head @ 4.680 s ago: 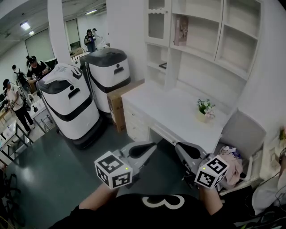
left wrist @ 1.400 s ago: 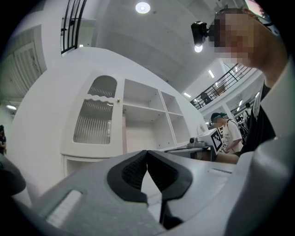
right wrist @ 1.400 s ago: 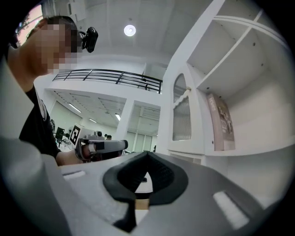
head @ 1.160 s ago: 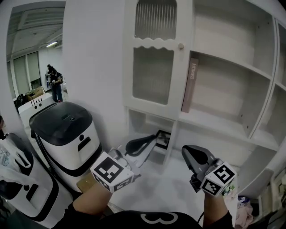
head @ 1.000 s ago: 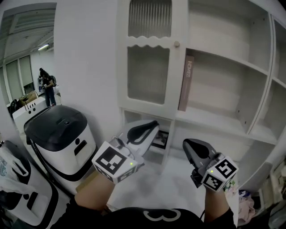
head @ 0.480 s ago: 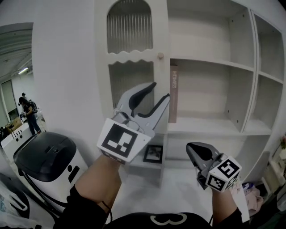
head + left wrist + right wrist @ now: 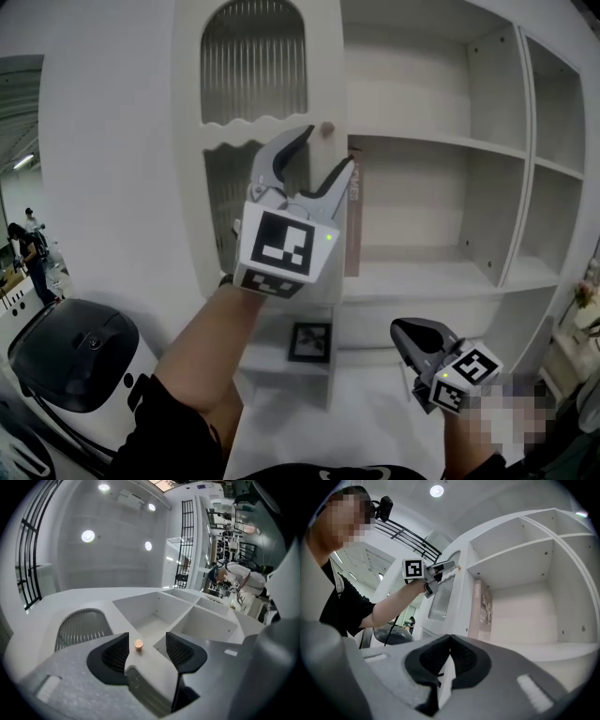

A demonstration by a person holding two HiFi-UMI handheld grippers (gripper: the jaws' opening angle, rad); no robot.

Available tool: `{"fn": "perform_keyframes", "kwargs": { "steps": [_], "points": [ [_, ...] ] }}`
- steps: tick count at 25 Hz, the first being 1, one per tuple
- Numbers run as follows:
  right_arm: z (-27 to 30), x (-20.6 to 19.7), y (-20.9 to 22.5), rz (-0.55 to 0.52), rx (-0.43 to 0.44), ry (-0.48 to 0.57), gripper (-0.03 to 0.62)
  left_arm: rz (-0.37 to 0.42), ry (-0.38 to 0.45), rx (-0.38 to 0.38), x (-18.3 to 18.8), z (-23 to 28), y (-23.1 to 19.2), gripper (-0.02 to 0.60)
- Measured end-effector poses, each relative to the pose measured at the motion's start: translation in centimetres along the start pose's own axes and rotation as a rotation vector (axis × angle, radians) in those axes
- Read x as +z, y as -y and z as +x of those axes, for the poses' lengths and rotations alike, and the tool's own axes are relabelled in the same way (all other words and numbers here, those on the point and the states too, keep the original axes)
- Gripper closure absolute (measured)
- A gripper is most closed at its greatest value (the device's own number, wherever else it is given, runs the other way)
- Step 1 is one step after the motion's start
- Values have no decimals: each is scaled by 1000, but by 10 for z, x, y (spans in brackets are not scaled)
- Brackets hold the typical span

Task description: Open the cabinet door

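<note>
Far left: a rounded machine with a glossy black domed lid on a smooth white body, standing low beside the cabinet.
Cabinet door: white painted wood, closed. The upper pane is arched, the lower one has a scalloped top edge, and both are vertically ribbed glass.
Knob: small, round and pale wooden. It sits on the door's right stile, level with the band between the two panes.
Left gripper: raised against the door and angled upward, its marker cube facing the head camera. The curved grey jaws carry black ridged pads and are opening. The left gripper view shows the knob in the gap, nearer the left pad and not touched by either pad.
Book: thin, upright and dull pink, standing just right of the door on an open shelf.
Picture frame: small, dark and square, in the niche under the door.
Shelves: plain white boards forming square open compartments.
Right gripper: held low on the right, its black ribbed pads pressed together with nothing between them.
</note>
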State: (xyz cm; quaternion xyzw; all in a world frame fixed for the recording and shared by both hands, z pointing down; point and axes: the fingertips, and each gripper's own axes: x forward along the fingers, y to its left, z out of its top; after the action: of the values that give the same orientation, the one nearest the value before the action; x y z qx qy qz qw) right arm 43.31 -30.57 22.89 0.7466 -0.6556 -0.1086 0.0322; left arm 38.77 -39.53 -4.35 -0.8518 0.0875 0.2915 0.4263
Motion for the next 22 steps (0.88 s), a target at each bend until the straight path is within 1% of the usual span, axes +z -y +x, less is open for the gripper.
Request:
{"fn": "perform_keyframes", "kwargs": {
  "steps": [2,3,7,10,13,15,16,17,19,22],
  "points": [
    [0,-1,-1,-11,-9,-16,591,39,-40,17,-15,6,-3,350],
    [-1,0,-1,-17,-15,-20,592,46,-53,20,-20,9,-4,350],
    [-8,1,-4,-20,-26,-27,592,20,-69,47,-26,18,-14,354],
    [-14,-2,-9,-2,-33,-27,592,12,-85,32,-29,29,-14,361],
    [-18,-6,-12,5,-46,-30,592,29,-105,37,-33,38,-16,391],
    [-19,-7,-14,9,-47,-30,592,9,-114,55,-36,41,-20,401],
    [-19,-7,-16,14,-43,-28,591,-9,-109,58,-37,42,-21,405],
    [-20,-6,-17,21,-37,-25,592,-24,-100,57,-37,43,-20,426],
    [-22,-4,-20,33,-27,-20,592,-33,-82,54,-36,45,-18,451],
    [-30,-2,-22,35,-30,-19,591,-48,-72,72,-34,46,-20,495]
  ]
}}
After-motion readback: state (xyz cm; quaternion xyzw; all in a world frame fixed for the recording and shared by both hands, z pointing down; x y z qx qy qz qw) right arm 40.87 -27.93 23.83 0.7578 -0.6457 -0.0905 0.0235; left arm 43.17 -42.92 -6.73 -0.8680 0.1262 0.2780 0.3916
